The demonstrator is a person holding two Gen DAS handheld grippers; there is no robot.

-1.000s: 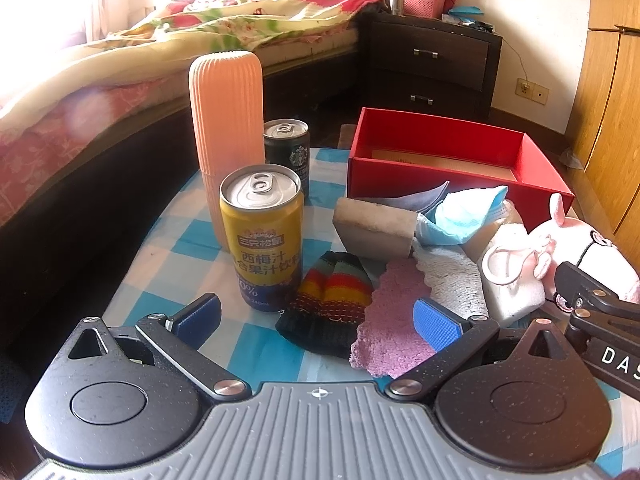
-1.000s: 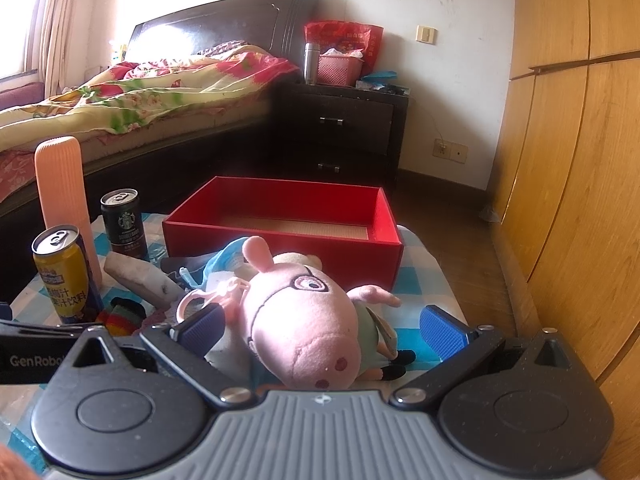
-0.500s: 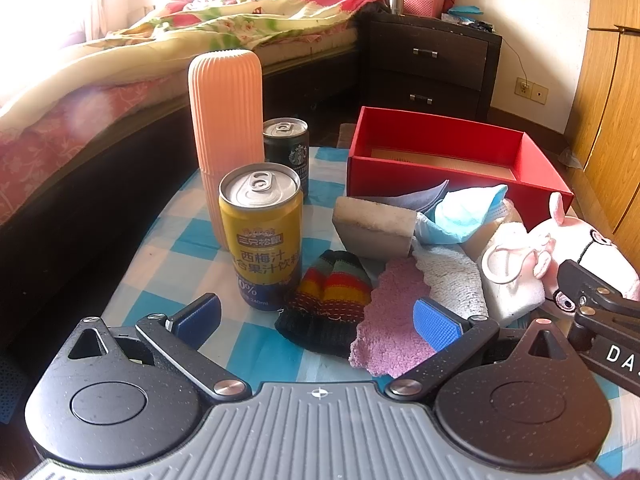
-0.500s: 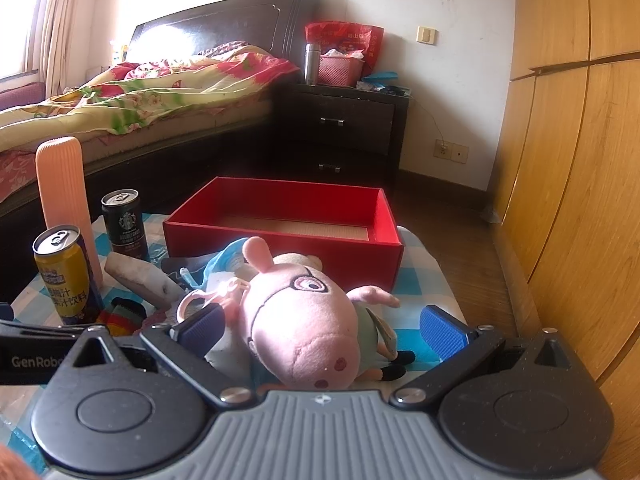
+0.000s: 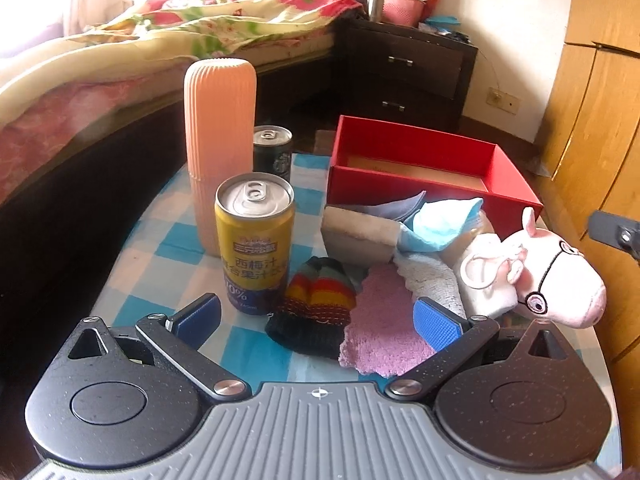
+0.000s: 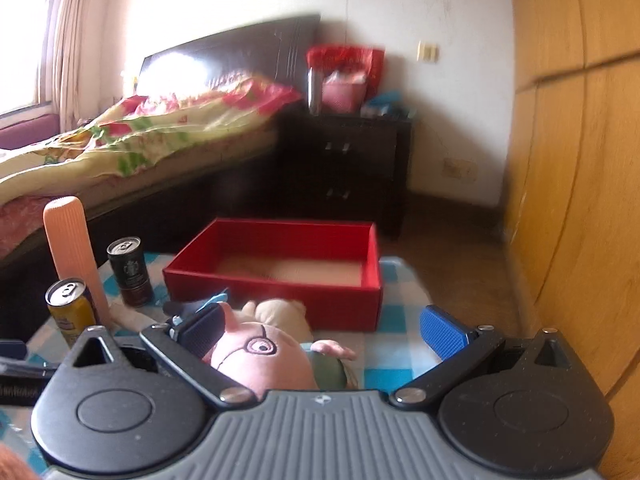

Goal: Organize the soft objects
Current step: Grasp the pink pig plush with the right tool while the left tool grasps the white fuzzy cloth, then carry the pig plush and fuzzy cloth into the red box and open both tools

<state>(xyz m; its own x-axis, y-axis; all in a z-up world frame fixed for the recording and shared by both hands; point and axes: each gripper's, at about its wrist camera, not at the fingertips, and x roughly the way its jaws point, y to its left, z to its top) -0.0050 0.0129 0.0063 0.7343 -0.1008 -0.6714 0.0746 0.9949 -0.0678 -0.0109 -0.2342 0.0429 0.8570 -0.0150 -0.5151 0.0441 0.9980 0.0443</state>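
Standing along the left edge of the checked tabletop [image 5: 168,256] are a ribbed peach cylinder [image 5: 219,152], a dark can [image 5: 273,152] and a yellow can [image 5: 254,240], with the left gripper [image 5: 316,318] spread wide over a striped knit hat [image 5: 318,304] and pink cloth [image 5: 384,332]. The red box [image 5: 420,168] sits open at the far edge, soft cloths heaped just before it. Toward the right edge lies the pink plush pig [image 6: 264,356], its head between the wide-open fingers of the right gripper [image 6: 320,328]; whether they touch it I cannot tell.

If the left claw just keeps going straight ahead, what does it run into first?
Most likely the striped knit hat, lying between the open fingers of the left claw. The pink cloth beside it might touch too; depth is unclear.
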